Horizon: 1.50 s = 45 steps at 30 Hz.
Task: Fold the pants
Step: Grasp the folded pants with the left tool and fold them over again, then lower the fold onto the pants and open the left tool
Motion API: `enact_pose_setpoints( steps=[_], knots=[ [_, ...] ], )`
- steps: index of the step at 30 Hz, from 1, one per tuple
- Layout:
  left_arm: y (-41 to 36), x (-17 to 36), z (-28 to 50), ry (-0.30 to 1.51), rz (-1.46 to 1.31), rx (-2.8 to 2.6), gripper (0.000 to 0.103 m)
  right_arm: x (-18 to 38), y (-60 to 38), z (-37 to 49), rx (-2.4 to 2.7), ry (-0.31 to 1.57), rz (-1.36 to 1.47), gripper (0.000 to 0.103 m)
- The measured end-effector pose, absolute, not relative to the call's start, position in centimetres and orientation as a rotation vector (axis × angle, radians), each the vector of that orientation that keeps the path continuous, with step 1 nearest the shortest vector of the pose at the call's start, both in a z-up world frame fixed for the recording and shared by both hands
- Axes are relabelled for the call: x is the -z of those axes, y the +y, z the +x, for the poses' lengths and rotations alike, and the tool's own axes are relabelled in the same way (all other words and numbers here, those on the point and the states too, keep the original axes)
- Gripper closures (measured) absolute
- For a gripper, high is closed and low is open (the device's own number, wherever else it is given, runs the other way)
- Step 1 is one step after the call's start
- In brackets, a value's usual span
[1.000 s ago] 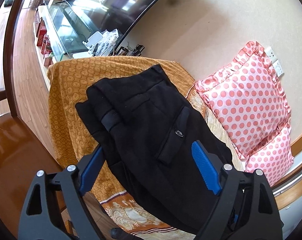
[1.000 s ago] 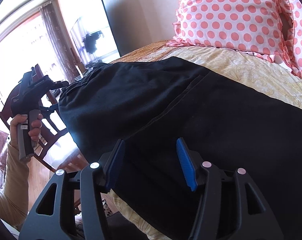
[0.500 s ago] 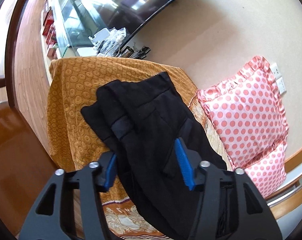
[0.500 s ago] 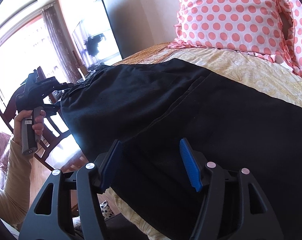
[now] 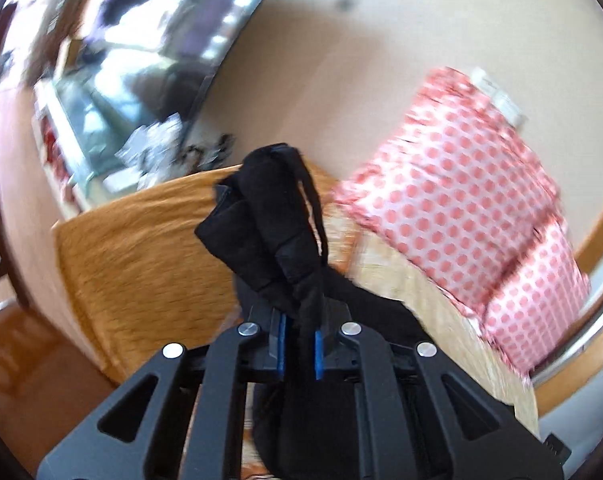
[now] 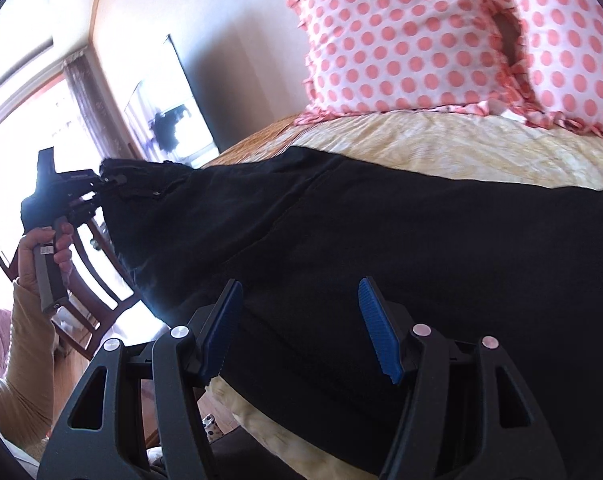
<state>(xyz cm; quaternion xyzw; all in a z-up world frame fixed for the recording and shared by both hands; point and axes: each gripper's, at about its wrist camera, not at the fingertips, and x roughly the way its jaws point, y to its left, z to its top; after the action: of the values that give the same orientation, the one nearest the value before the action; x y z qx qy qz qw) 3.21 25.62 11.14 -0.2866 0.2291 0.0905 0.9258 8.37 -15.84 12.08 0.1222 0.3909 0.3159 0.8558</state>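
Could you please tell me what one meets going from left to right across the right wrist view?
Left hand on the left gripper → black pants → polka-dot pillows.

A home bedroom: a bed (image 6: 461, 148) under a yellow-and-orange patterned cover, pink polka-dot frilled pillows (image 6: 401, 40) at its head against a beige wall, a wooden chair (image 6: 97, 280) beside it, curtained window (image 6: 81, 92) beyond.
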Motion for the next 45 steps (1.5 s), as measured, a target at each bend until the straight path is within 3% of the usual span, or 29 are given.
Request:
enact_pose_setpoints(
  steps=[7, 14, 18, 22, 25, 32, 39, 45],
  knots=[
    [13.5, -16.1, 7.5, 0.478, -0.393, 0.098, 0.094, -13.5, -21.5, 6.4, -0.552, 0.759, 0.319, 0.037],
    [2.4, -17.6, 10.6, 0.509, -0.325, 0.358, 0.094, -13.6, -27.2, 4.2, -0.405, 0.721, 0.381, 0.036],
    [-5.0, -15.2, 11.3, 0.589, -0.292, 0.547, 0.094, -13.3, -30.4, 2.7, -0.32, 0.708, 0.428, 0.036],
    [-11.3, -8.7, 11.8, 0.798, -0.238, 0.678, 0.095, -12.6, -32.6, 1.9, -0.244, 0.727, 0.452, 0.036],
    [-12.3, -6.6, 11.4, 0.828, -0.232, 0.689, 0.095, -11.9, -34.1, 1.6, -0.199, 0.746, 0.461, 0.036],
    [-13.1, -9.8, 10.2, 0.679, -0.202, 0.662, 0.095, -11.1, -35.6, 1.4, -0.161, 0.737, 0.485, 0.036],
    [-15.7, -6.5, 8.3, 0.746, -0.103, 0.727, 0.094, -10.9, -35.9, 1.2, -0.12, 0.749, 0.461, 0.036],
    [-15.1, -5.2, 7.7, 0.756, -0.112, 0.742, 0.086, -12.2, -36.6, 0.9, -0.066, 0.701, 0.44, 0.036]
  ],
)
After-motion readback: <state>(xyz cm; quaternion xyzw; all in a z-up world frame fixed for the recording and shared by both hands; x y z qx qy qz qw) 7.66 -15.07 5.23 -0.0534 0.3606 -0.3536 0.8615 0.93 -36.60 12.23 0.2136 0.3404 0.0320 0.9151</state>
